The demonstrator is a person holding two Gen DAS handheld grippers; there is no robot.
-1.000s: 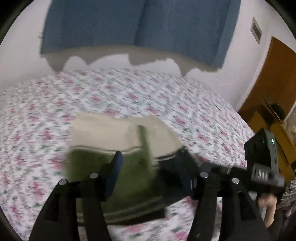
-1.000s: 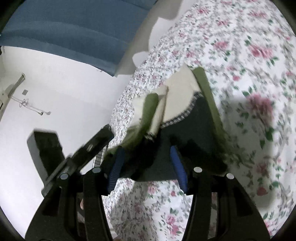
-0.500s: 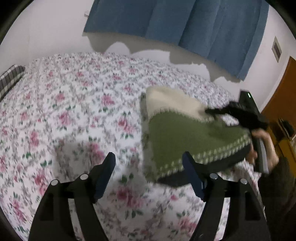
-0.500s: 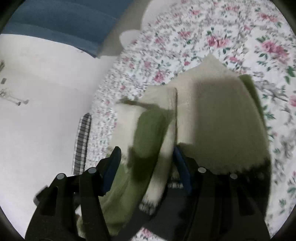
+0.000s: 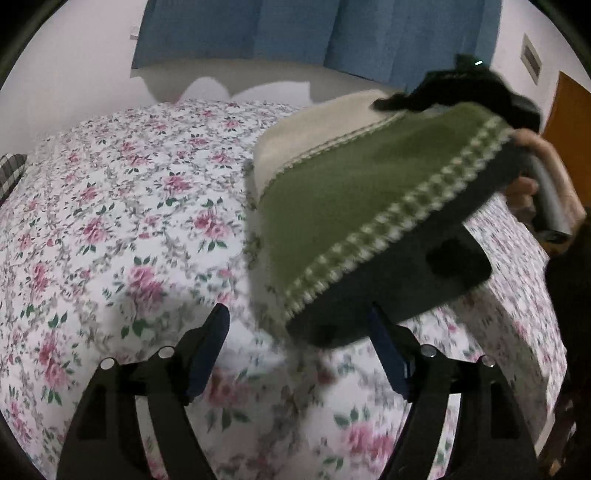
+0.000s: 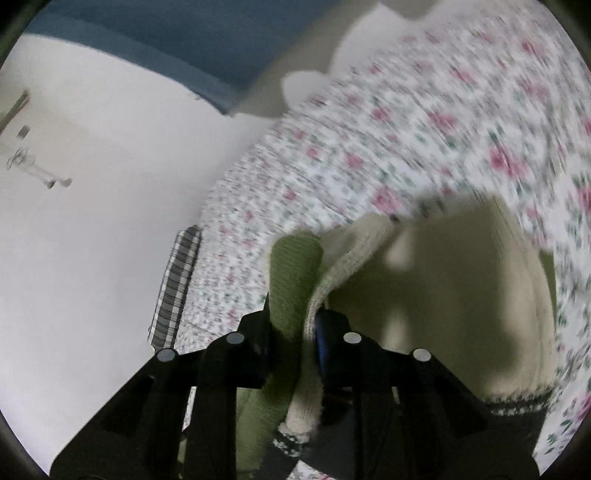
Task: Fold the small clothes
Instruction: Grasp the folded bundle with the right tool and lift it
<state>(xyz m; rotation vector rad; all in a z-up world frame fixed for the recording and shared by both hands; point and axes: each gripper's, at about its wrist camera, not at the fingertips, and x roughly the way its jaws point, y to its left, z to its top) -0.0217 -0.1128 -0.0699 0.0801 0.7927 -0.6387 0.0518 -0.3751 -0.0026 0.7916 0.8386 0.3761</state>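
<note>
A small knit sweater (image 5: 351, 199), cream, green and dark grey with patterned stripes, hangs folded and lifted off the floral bed (image 5: 110, 221). My right gripper (image 6: 295, 321) is closing, and its pads pinch a folded green-and-cream edge of the sweater (image 6: 461, 295). In the left wrist view the right gripper (image 5: 480, 92) and the hand (image 5: 535, 184) holding it show at the sweater's upper right corner. My left gripper (image 5: 297, 317) stands open low over the bed. The sweater's dark hem hangs just ahead of its fingers, and neither pad touches it.
The floral bedspread (image 6: 406, 129) fills most of both views. Its right edge (image 5: 535, 314) drops off near the person. A plaid pillow (image 6: 177, 288) lies at the bed's far left. Blue curtains (image 5: 295, 29) and white wall are behind, with a wooden door (image 5: 569, 118) at the right.
My left gripper let the sweater go, opened wider and sank toward the bed. The right gripper's jaws closed on the folded edge and carried the sweater up and to the right.
</note>
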